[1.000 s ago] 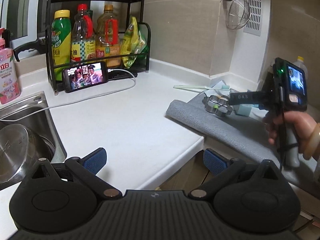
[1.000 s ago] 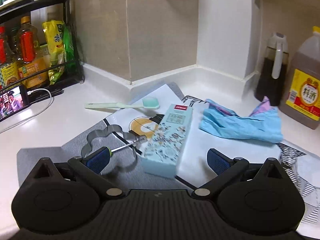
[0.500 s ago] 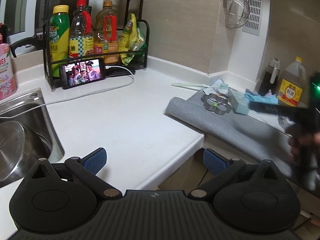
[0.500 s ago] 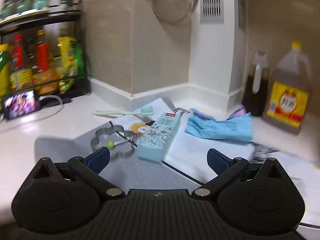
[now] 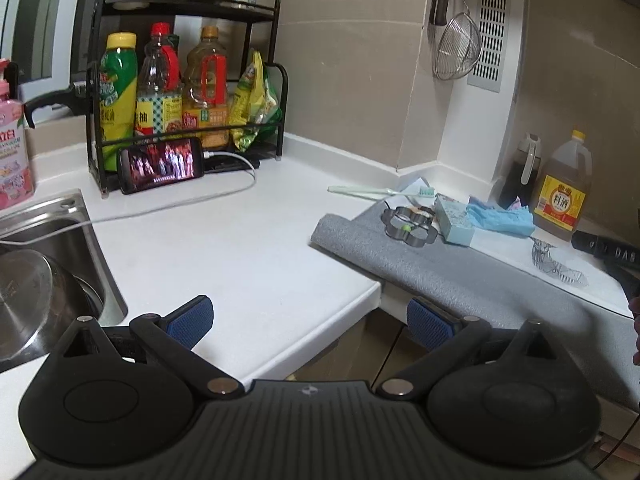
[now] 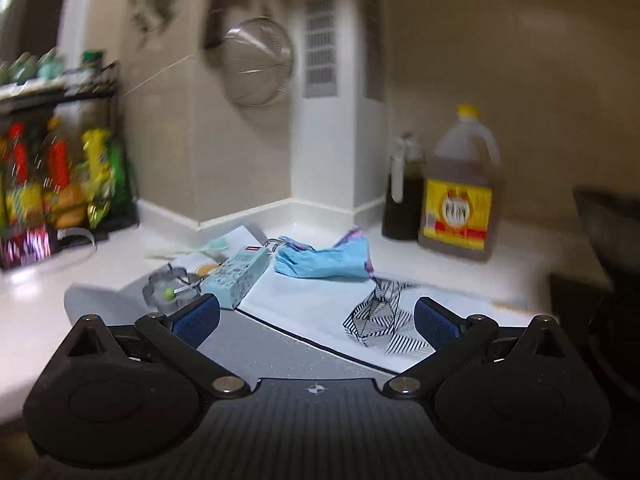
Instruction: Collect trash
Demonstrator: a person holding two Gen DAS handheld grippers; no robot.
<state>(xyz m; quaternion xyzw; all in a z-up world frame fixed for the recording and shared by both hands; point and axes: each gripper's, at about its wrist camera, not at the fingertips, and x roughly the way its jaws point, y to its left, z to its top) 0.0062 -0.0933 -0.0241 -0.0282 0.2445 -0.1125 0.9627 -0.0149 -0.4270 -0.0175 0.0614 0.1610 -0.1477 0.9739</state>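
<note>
The right wrist view is smeared by motion: the rack [image 6: 60, 152] and its bottles are streaks of colour, the phone [image 6: 26, 246] screen unreadable, the jug [image 6: 460, 192] label illegible. A dark shape [image 6: 608, 280] at that view's right edge is cut off and cannot be identified. In the left wrist view the right tongs [image 5: 608, 250] show only as a black bar clipped by the right edge, so their jaws are out of sight; a hand [image 5: 636, 332] is a sliver there. The sink [image 5: 44, 248] runs off the left edge.
</note>
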